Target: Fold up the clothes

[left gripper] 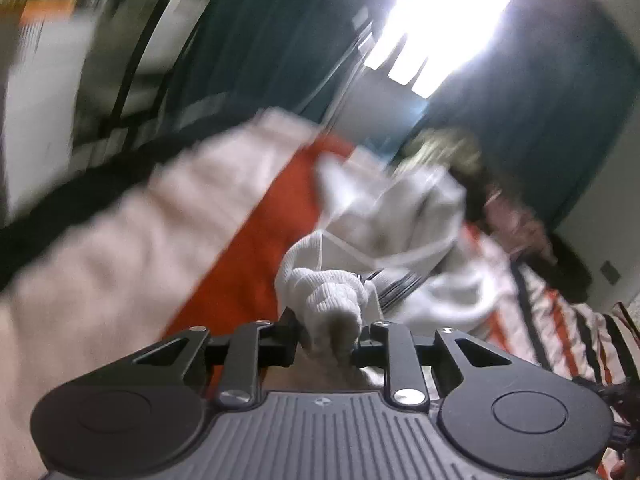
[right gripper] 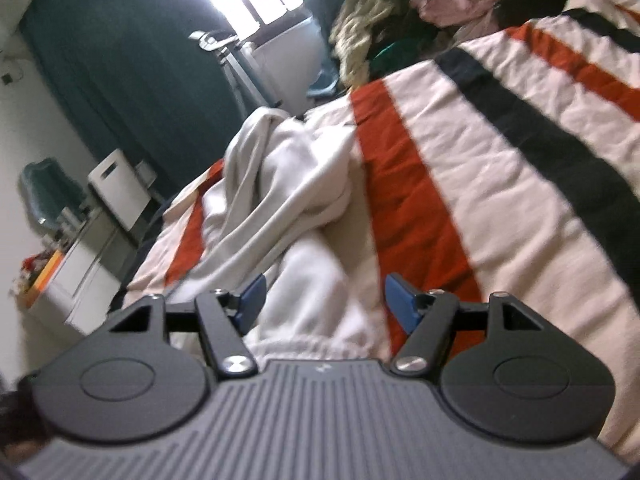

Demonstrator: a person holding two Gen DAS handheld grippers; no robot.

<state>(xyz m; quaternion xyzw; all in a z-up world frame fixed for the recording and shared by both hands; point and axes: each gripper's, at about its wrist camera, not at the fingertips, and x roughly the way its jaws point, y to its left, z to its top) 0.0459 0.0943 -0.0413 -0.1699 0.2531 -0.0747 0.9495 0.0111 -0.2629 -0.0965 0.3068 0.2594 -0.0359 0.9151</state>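
1. Nearest the left wrist camera, the left gripper (left gripper: 329,330) has its black fingers drawn together on a bunched fold of the white ribbed knit garment (left gripper: 384,240), clamping it.
2. From that pinch the knit cloth runs forward and to the right of the left gripper, rising into a loose, blurred heap with a dark zipper-like strip (left gripper: 394,286) just ahead of the fingers.
3. Beneath and to the left of the left gripper lies the striped bedspread of cream, orange-red and black bands (left gripper: 248,248); an orange band runs up just left of the pinched fold.
4. Far ahead of the left gripper, a bright window (left gripper: 444,16) sits between dark teal curtains (left gripper: 256,40); motion blur smears most of this view.
5. In the right wrist view, the right gripper (right gripper: 324,300) stands with its blue-padded fingers (right gripper: 251,295) apart, holding nothing.
6. The white garment (right gripper: 288,184) lies directly ahead of the right gripper and between its fingers' line, its gathered hem (right gripper: 316,344) close under the gripper body; whether the pads touch the cloth I cannot tell.
7. The garment stretches away forward and slightly left of the right gripper, crumpled in long folds on the striped bedspread (right gripper: 500,152).
8. Further ahead and right of the right gripper, a pile of mixed clothes (right gripper: 400,20) rests at the bed's far edge.
9. To the left of the right gripper, off the bed, stands a white cabinet (right gripper: 84,276).
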